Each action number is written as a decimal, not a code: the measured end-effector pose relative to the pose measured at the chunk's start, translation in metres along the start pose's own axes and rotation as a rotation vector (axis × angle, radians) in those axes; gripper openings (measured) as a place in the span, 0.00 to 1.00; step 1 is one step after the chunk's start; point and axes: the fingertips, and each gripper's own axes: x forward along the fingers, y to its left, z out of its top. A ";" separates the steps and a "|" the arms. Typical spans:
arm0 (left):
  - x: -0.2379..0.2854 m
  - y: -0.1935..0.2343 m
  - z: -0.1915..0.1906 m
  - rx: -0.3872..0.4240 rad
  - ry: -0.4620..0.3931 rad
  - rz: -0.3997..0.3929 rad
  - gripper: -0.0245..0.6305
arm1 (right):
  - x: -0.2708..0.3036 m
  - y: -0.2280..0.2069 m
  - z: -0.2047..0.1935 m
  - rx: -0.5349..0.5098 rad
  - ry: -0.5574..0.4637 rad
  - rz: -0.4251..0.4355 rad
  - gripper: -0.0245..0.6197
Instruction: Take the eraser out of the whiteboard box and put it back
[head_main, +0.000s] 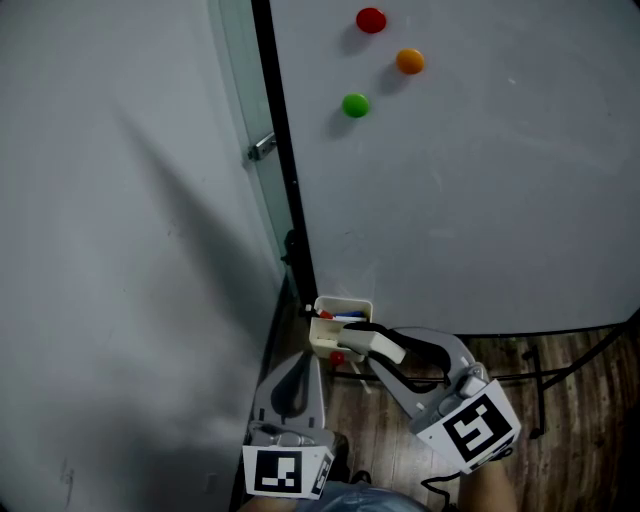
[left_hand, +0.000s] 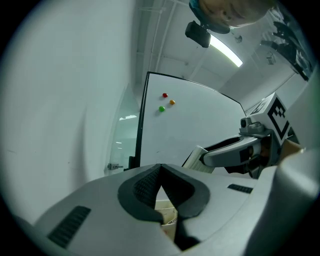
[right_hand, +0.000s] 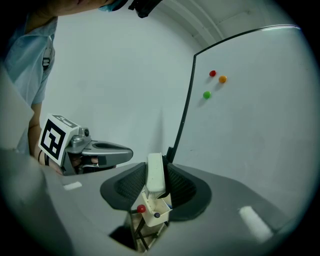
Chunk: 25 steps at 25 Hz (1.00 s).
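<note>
— Where's the eraser (right_hand: 155, 170)?
— Gripped between the right gripper's (right_hand: 155, 182) jaws, just over the box (right_hand: 156, 210) at the whiteboard's (right_hand: 250, 125) lower corner.
— And the left gripper (left_hand: 160, 184)?
— Beside it, jaws pressed together, empty.

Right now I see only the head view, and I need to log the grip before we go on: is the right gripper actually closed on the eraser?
Observer: Yes. In the right gripper view, the right gripper has its jaws closed on the eraser, which stands upright between them.
Operator: And the left gripper?
Observer: The left gripper view shows the left gripper shut, with nothing in it.
</note>
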 end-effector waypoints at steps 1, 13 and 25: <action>0.000 0.000 -0.001 -0.002 0.002 0.005 0.05 | -0.001 0.000 0.000 -0.001 -0.001 -0.002 0.24; 0.006 0.004 -0.006 -0.019 0.014 0.002 0.05 | 0.000 -0.011 -0.006 0.008 0.017 -0.028 0.24; 0.018 0.031 -0.021 -0.038 0.049 0.014 0.05 | 0.037 -0.008 -0.017 0.011 0.059 0.009 0.24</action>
